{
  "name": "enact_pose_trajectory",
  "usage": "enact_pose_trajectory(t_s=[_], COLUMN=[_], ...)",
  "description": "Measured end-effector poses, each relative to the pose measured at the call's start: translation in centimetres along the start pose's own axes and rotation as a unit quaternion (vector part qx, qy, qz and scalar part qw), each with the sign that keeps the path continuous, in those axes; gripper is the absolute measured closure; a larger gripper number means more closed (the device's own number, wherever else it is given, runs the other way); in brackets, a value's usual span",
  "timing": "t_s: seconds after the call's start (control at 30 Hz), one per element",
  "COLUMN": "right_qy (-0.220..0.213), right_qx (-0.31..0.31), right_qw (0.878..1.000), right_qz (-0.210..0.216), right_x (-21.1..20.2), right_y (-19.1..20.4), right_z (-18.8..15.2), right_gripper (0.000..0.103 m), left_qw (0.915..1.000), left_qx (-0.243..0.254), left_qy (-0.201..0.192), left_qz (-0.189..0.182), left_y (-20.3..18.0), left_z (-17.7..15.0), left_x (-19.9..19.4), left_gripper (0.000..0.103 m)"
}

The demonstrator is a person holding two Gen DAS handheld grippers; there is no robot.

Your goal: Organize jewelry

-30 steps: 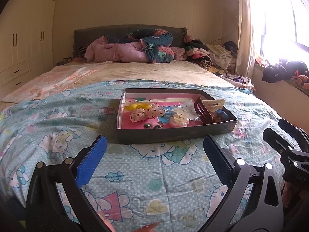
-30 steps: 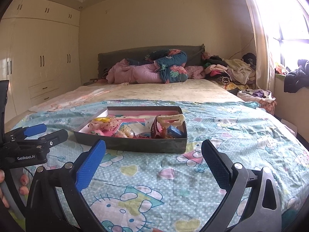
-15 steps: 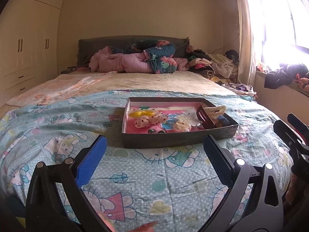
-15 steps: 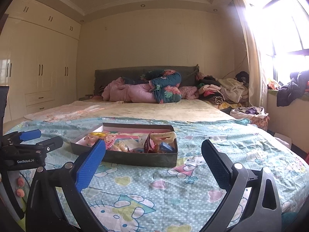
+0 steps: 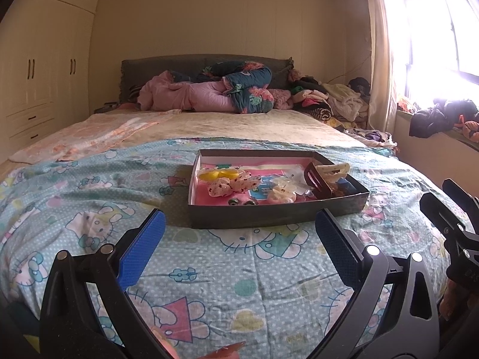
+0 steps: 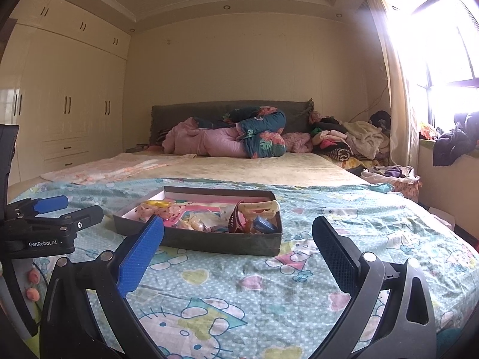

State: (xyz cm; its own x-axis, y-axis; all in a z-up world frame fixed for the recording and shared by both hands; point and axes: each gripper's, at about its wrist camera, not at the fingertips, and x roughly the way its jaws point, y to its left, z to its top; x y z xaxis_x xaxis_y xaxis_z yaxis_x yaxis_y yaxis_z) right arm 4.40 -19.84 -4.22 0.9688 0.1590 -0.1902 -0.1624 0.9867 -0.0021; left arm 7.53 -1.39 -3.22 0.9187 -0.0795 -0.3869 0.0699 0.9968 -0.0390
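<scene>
Jewelry lies jumbled in a shallow, dark rectangular cardboard tray on the crinkled cartoon-print bedsheet: glossy yellow clip at left, spotted fabric bows, then a toothed cream claw clip at right. Near, left gripper and right gripper are both spread wide, textured blue pads holding nothing.

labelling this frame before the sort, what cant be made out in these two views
- Left wrist view: the small dark pieces at the tray's front edge are too small to identify.
- Right wrist view: the tray's near wall hides its floor; the brown clip covers what lies behind it.
- Right wrist view: the left tongs are cut off by the left edge.
</scene>
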Motion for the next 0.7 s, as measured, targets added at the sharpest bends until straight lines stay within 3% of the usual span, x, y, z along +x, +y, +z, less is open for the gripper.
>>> enact_pose_trajectory(t_s=[0.7], right_qy=[0.000], right_qx=[0.000], right_qw=[1.000], right_qz=[0.002], right_x=[-0.07], right_y=[0.06], right_z=[0.12], right_gripper=[0.006], left_qw=[1.0000], left_qx=[0.000], left_qy=[-0.001], left_qz=[0.002], left_y=[0.06], left_z=[-0.01], left_x=[0.00], left_gripper=[0.011])
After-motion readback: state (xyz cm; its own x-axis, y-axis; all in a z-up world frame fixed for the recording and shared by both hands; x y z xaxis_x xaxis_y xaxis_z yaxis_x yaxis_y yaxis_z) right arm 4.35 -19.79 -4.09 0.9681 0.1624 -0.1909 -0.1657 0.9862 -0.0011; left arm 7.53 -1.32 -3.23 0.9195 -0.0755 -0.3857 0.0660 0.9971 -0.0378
